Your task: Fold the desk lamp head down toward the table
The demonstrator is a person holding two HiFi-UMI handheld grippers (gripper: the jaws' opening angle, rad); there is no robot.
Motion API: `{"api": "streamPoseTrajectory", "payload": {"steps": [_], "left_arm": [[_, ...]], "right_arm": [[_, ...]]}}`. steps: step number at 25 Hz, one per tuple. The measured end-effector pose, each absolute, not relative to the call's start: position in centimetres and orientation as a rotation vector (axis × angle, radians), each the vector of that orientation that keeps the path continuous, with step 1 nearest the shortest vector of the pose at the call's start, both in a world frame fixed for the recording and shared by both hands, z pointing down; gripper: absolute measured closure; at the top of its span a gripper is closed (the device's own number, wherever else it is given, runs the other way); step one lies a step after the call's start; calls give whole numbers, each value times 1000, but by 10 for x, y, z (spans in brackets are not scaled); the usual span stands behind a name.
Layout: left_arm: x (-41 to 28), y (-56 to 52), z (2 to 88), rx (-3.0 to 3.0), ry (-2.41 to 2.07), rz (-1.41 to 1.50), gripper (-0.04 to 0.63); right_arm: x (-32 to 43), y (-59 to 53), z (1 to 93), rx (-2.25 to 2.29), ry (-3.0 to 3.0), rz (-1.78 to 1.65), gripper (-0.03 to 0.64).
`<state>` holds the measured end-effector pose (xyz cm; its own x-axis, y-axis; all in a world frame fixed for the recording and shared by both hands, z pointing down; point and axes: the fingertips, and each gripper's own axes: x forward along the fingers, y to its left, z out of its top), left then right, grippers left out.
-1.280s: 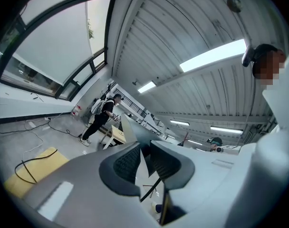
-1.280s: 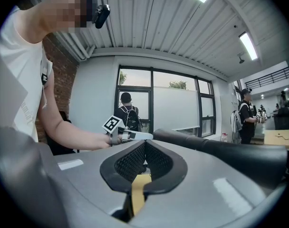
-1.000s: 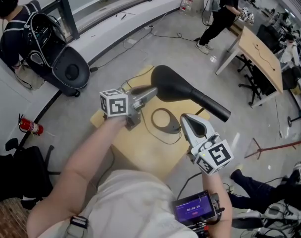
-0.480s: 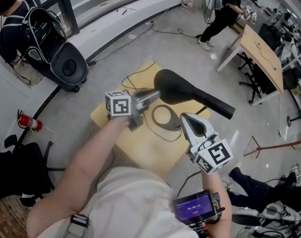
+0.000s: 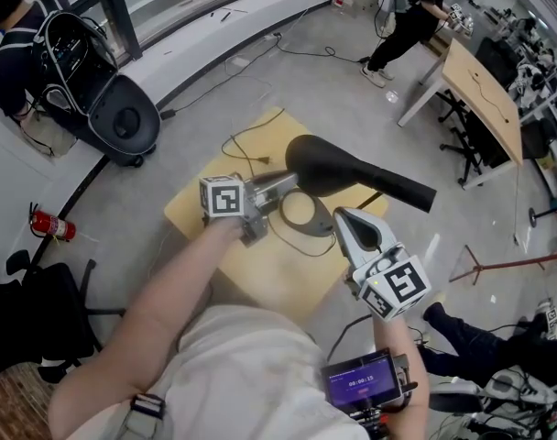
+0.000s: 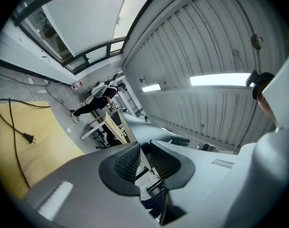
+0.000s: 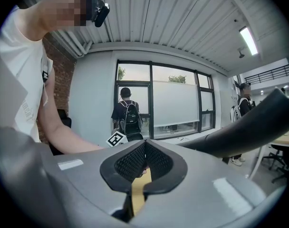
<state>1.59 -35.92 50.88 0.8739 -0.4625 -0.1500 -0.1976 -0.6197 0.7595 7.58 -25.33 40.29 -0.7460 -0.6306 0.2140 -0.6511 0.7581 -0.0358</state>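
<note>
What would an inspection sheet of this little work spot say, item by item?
Surface: small yellow table on a grey floor.
Job's things: black desk lamp, its head raised above the table and not yet folded down; its round base sits on the table.
Clutter: nothing seen.
Grippers: left tool close to the lamp head, jaws slightly apart with nothing between them; right tool near the base, jaws together, empty.
Cables: black cord with its plug lying loose on the table.
Surroundings: person with backpack by the windows, fire extinguisher, wooden desk.
</note>
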Motion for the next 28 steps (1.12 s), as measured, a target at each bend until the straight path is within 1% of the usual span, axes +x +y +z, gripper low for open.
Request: {"api": "streamPoseTrajectory", "payload": {"steps": [7, 28], "left_arm": [[16, -350, 531, 2195, -422, -450, 529], [47, -339, 553, 2074, -360, -467, 523]], "right_arm": [[70, -248, 413, 1035, -2751, 167, 604], [89, -253, 412, 1055, -2716, 206, 604]]}}
